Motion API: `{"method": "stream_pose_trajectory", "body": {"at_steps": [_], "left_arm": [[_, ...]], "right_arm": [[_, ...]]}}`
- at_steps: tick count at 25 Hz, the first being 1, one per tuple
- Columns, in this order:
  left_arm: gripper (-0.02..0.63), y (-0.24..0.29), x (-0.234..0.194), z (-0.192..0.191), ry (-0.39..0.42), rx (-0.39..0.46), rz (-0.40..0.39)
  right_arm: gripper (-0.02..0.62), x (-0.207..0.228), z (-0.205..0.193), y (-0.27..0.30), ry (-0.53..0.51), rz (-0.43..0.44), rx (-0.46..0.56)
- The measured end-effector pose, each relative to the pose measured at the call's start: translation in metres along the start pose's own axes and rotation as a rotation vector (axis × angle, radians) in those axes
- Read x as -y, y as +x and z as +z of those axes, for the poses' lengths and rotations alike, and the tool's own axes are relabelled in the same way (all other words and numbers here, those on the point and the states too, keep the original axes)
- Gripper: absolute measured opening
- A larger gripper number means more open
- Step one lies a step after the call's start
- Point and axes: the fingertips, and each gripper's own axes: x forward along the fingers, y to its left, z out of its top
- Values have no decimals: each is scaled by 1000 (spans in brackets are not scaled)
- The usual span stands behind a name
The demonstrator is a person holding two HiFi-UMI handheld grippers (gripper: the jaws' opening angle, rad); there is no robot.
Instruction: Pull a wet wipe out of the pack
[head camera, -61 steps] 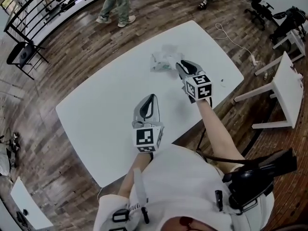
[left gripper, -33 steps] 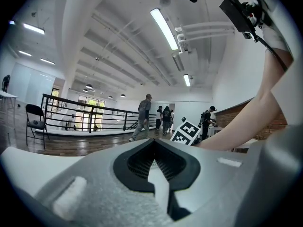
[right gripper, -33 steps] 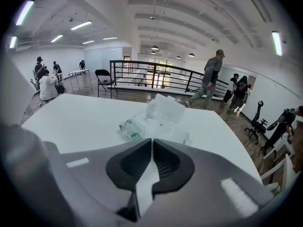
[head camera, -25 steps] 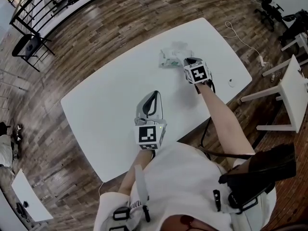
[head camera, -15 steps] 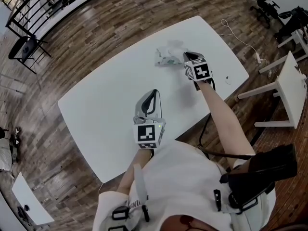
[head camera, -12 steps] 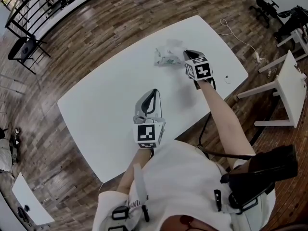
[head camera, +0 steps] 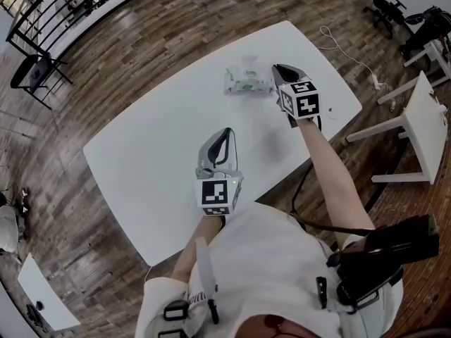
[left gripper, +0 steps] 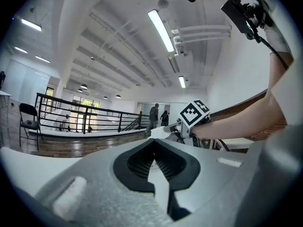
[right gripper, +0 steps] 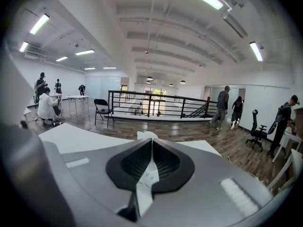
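**Right gripper shut on wipe, pack close to its left**

Right gripper [right gripper: 151, 141]: jaws fully closed. A white wipe [right gripper: 146, 135] is pinched at the tips, and a small fold of it stands just past them. Whether its lower end is joined to the pack cannot be told from any view. The gripper points slightly downward and is held clear above the table [head camera: 155, 153].

Pack [head camera: 248, 84]: lies flat on the table, just left of the right gripper's tips in the head view, near the table's far edge. A white tuft shows at its top side.

Left gripper [left gripper: 154, 142]: jaws closed tip to tip, with nothing between them. It points nearly level over the table's near half. The pack is well ahead of it and to its right, and the right gripper and forearm stand ahead on its right side.

Surroundings: a cable [head camera: 338, 48] trails off the table corner to the right of the right gripper. Wood floor [head camera: 141, 41] lies all round. Beyond the right gripper's tips stand a black railing [right gripper: 156, 103] and a folding chair [right gripper: 102, 109], with people walking at the right.
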Motion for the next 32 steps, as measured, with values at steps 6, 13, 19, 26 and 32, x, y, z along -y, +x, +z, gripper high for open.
{"method": "stream_pose_trajectory", "body": {"at_steps": [6,13,19,26,32], "left_arm": [[2,-2,-2,1,11,17,2],[2,-3,-2,3,12,21,7],[2,-6,-1,4,5,12,14],[2,-8,-9,6,9,28,40],[2,-11,-12,6,7,22,52]], "right_arm": [[9,-12,44,-41,10,12,141],[11,-38,69,-85,5,38,251],[11,-67,49,-108,13,76,252],[11,-104,-4,-116,51,131,181],[11,-136,-48,-114,56,182,96]]}}
